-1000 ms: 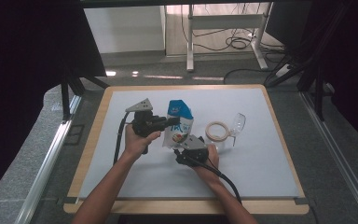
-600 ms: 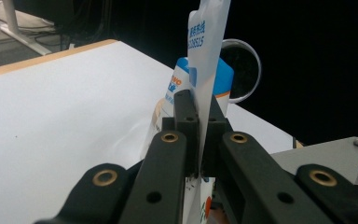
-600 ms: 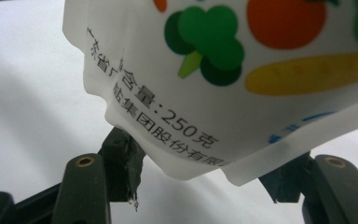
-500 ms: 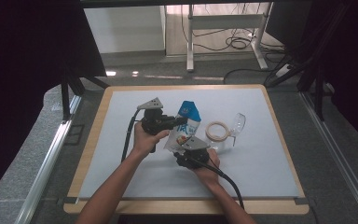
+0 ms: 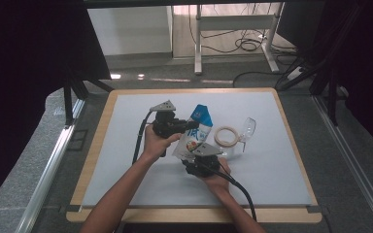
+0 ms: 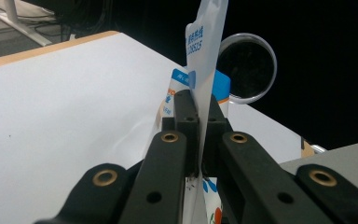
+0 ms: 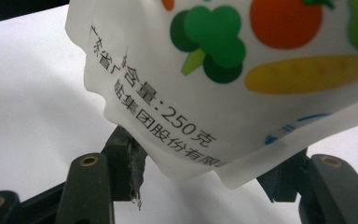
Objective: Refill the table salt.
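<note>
Pouch [image 5: 195, 130] held above the desk [image 5: 281, 160] — left gripper [image 6: 199, 140] fingers clamped on its edge, right gripper [image 7: 205, 179] fingers apart under the bottom corner. Looks light, floppy, slick — take the stiffer seam.

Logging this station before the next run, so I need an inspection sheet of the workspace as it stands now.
Surface: pale mat on a wood-edged table.
Job's things: white and blue pouch with vegetable print, held up off the mat.
Clutter: tape ring lying flat; clear glass on its side right of it.
Grippers: left gripper shut on the pouch's thin edge; right gripper open, jaws either side of the pouch's bottom corner.
Cables: one trails from each gripper toward the person; more lie on the floor beyond the table.
Surroundings: grey floor, metal desk legs, dark screens at the sides.
</note>
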The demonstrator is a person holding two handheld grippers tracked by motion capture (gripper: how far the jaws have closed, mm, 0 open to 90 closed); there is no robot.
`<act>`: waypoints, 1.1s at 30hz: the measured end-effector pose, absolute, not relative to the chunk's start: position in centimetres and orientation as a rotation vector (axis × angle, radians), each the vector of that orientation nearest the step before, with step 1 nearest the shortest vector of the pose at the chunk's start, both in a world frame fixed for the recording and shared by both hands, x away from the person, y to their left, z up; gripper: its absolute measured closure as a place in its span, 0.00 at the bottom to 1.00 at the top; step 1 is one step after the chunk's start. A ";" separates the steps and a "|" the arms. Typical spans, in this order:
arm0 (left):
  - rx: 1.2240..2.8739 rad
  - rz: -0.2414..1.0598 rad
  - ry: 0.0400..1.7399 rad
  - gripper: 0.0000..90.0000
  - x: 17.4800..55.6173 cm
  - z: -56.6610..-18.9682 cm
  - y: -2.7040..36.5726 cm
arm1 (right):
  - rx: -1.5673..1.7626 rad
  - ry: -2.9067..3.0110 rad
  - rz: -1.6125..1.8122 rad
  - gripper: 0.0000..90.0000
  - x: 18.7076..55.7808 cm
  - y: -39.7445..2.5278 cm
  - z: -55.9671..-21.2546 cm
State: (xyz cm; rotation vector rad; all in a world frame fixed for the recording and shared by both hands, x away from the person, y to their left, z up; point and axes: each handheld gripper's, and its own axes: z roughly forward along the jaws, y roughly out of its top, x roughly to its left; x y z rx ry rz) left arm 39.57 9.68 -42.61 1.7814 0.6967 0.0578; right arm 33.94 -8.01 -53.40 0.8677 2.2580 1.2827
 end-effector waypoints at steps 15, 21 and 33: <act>1.818 0.061 0.697 1.00 40.4 -42.1 8.3 | 0.875 2.198 1.249 0.49 33.6 -8.3 -53.3; 1.840 0.046 0.696 1.00 41.0 -41.9 7.7 | 0.882 2.170 1.257 0.49 33.4 -8.5 -53.3; 1.855 0.018 0.703 1.00 41.7 -42.1 7.0 | 0.908 2.161 1.251 0.50 33.5 -8.7 -53.4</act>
